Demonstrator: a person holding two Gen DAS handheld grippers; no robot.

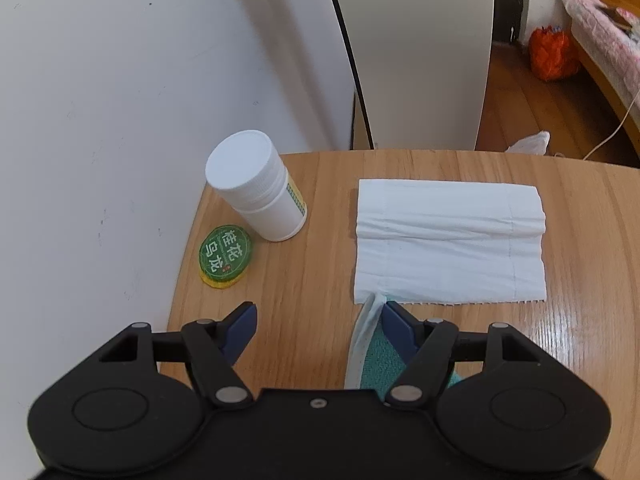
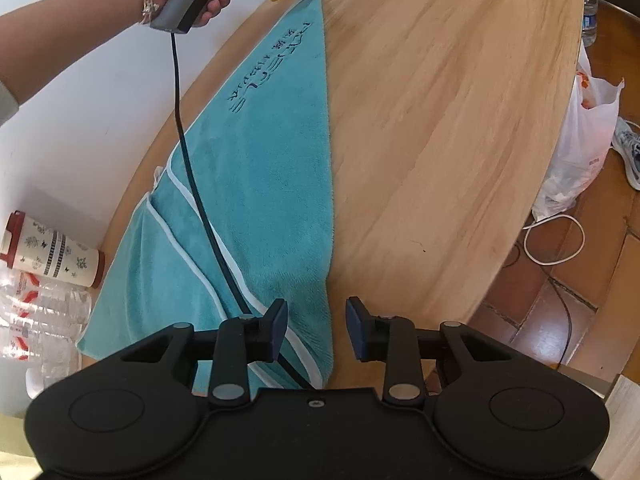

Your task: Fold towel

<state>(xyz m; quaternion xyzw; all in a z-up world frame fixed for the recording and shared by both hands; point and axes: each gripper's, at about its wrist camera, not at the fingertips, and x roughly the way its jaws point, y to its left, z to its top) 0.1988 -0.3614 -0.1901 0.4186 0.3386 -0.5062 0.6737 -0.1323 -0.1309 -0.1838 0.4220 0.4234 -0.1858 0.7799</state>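
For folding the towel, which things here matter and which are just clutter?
Part of the job: teal towel, left gripper, right gripper, wooden table.

Just lying about: white bottle, green tin, paper towel, patterned cup, plastic bag.

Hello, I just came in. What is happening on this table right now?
A person is folding a teal towel on a wooden table, with a handheld gripper in each hand. The towel already lies folded lengthwise along the table's edge. The left gripper is at the far corner, fingers open, one finger touching the towel's white-trimmed edge. The right gripper is open over the near end, gripping nothing. A white bottle and folded paper napkins lie beyond the towel.
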